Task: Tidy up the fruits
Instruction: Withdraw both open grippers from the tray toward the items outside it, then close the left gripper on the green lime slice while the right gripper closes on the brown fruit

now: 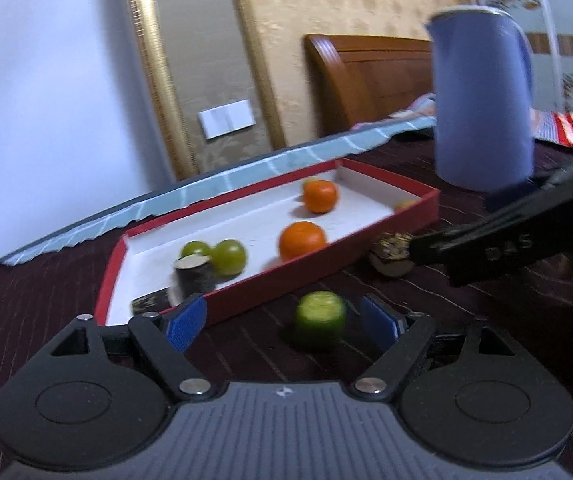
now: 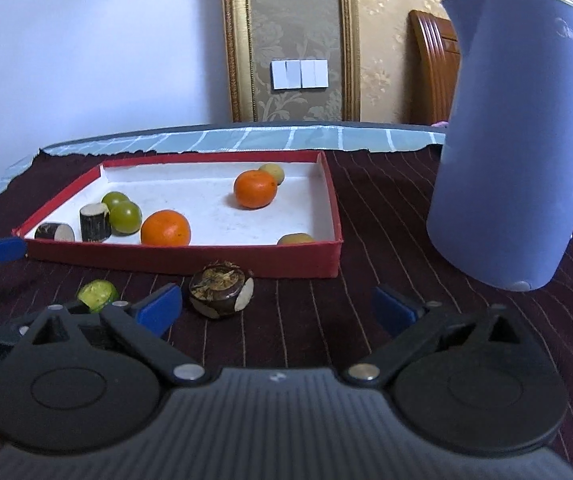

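Both tools released | left tool [image 1: 282, 318] angled down | right tool [image 2: 276, 306] angled down

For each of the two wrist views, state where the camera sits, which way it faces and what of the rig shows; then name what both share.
Left wrist: rides the left hand-held gripper, tilted down toward the green cut piece and red tray; its open blue fingers show, plus the right hand-held gripper entering from the right.
Right wrist: rides the right hand-held gripper, facing the dark brown piece and tray front; its open fingers show.
Shared: tray, oranges, blue kettle.
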`<control>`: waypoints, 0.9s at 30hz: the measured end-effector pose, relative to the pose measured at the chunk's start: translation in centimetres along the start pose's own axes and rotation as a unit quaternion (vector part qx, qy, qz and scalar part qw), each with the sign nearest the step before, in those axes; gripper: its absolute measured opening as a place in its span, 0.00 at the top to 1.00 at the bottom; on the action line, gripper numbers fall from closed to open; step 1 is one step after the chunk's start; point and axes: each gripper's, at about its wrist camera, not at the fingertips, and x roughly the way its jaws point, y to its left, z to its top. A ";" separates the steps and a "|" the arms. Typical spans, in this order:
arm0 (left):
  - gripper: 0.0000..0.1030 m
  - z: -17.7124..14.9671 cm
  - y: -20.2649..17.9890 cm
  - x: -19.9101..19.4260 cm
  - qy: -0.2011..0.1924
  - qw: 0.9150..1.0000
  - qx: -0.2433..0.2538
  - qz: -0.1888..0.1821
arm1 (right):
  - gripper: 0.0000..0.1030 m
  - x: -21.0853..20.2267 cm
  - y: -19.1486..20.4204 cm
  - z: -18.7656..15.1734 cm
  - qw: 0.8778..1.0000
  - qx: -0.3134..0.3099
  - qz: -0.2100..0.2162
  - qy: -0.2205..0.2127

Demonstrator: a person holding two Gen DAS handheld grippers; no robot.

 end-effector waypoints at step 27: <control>0.70 0.9 0.5 3.9 0.087 0.993 -0.059 -0.051 | 0.20 4.0 1.9 1.1 0.998 -0.038 0.004 0.059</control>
